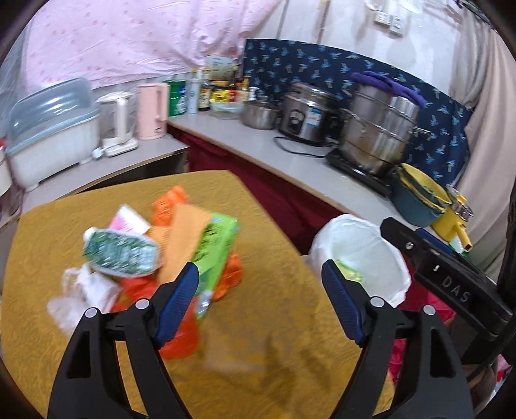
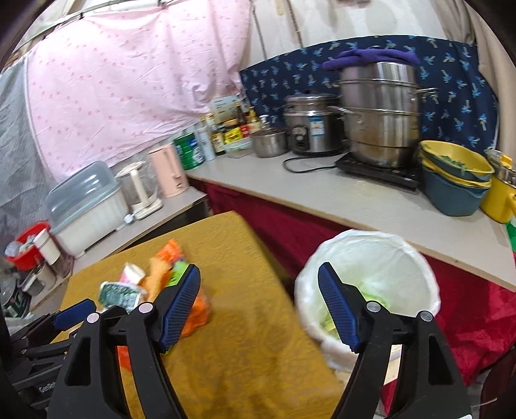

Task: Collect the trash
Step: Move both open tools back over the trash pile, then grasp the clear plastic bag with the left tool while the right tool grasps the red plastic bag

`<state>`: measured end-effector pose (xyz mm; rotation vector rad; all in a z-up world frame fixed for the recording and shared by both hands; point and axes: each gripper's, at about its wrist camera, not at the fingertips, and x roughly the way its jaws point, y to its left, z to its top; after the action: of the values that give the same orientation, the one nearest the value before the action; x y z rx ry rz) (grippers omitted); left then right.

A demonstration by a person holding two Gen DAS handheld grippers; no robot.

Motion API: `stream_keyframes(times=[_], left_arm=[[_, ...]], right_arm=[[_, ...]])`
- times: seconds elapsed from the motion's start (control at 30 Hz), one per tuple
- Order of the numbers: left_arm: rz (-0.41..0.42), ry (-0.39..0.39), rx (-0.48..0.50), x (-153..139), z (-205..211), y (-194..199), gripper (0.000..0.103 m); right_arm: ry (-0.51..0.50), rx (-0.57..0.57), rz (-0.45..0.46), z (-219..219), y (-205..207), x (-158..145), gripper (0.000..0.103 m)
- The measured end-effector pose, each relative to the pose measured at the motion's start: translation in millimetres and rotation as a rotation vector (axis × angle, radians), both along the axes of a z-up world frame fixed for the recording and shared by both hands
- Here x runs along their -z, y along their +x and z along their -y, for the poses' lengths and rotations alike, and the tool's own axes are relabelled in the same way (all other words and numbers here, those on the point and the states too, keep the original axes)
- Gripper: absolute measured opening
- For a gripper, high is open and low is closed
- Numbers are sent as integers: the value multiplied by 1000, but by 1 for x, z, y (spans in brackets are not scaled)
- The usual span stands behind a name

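Both hands empty. My left hand-held gripper [image 1: 259,283] has its jaws wide apart, nothing between the pads; same for my right hand-held gripper [image 2: 258,291]. Trash pile [image 1: 161,248] sits on the yellow surface [image 1: 258,354], ahead and left of the left one, touching nothing of mine. Green box [image 1: 216,245] runs near-to-far. Lined bin [image 2: 371,274] is to the right, off the surface edge. Left hand is nearer the pile, so I judge it grabs next.

Pink sheet [image 2: 129,87] draped across the back wall, navy patterned cloth [image 2: 451,74] behind a grey counter [image 2: 354,199] skirted in red fabric [image 2: 290,225], mustard-covered table [image 2: 242,322] in front, pale wall [image 1: 354,22] with sockets [image 1: 390,21]
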<state>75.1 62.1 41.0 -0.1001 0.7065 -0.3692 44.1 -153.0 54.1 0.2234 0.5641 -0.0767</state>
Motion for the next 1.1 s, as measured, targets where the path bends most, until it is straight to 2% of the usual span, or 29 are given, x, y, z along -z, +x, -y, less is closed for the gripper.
stream_keyframes(times=[0.23, 0.47, 0.53, 0.83, 1.1], left_arm=[[-62, 11, -145, 21, -78, -8, 76], [-97, 39, -268, 42, -141, -11, 88], [-121, 39, -288, 51, -156, -10, 89], [-198, 18, -337, 87, -196, 5, 90], [-243, 6, -340, 110, -201, 27, 90]], right_arm=[[12, -146, -63, -77, 6, 25, 73], [9, -245, -140, -139, 16, 61, 73], [2, -255, -154, -150, 20, 70, 73], [19, -262, -234, -176, 41, 106, 73], [12, -271, -270, -190, 56, 121, 73]])
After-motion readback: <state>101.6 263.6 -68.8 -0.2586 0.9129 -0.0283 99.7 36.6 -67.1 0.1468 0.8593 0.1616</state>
